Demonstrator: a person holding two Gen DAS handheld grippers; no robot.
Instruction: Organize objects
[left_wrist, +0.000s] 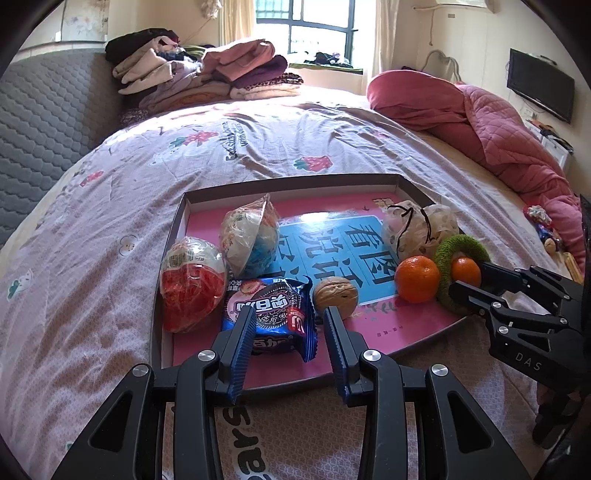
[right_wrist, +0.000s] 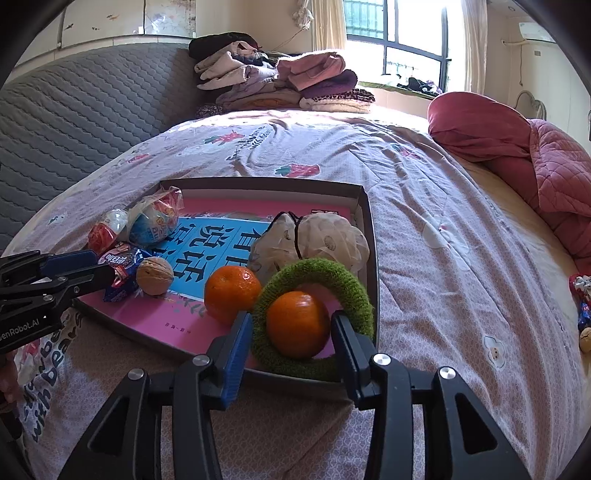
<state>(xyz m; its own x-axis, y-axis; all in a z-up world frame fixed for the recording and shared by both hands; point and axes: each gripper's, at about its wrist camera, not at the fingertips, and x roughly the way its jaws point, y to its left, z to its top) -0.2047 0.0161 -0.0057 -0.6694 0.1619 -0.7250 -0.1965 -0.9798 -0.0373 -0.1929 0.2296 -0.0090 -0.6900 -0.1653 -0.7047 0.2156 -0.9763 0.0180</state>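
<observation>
Hard to read in both views: the wrapped snacks, their labels blurred behind crinkled plastic; hidden under the goods, much of the blue printed panel on the pink floor of the shallow box lid (left_wrist: 295, 181) lying on the bedspread (left_wrist: 110, 258); cut off at the right edge of the right wrist view, small bright items on the cover, too small to name. In the left wrist view, low centre, the left gripper (left_wrist: 290, 314) with jaws spread apart and clasping nothing; between its blue fingers, the blue cookie packet (left_wrist: 271, 314), partly masked by the left finger; just beyond the right fingertip, a walnut (left_wrist: 336, 295), touching or nearly touching, impossible to say which; to the left of the packet, a red wrapped snack (left_wrist: 192, 284), and behind it a blue-and-white wrapped ball (left_wrist: 251, 236). In the right wrist view, lower centre, the right gripper (right_wrist: 291, 325) likewise spread wide and empty-handed; between its fingers a small orange (right_wrist: 297, 325) sitting inside a green knitted ring (right_wrist: 325, 277), the ring's near arc dipping behind the lid's front wall; just left of the ring, a larger orange (right_wrist: 231, 293), its lower edge covered by the left fingertip; behind the ring, toward the lid's right wall, a pale drawstring pouch (right_wrist: 325, 236). At upper centre of both frames, folded clothes (left_wrist: 207, 70) stacked near the window; at right, a pink quilt (left_wrist: 498, 129) bunched up.
</observation>
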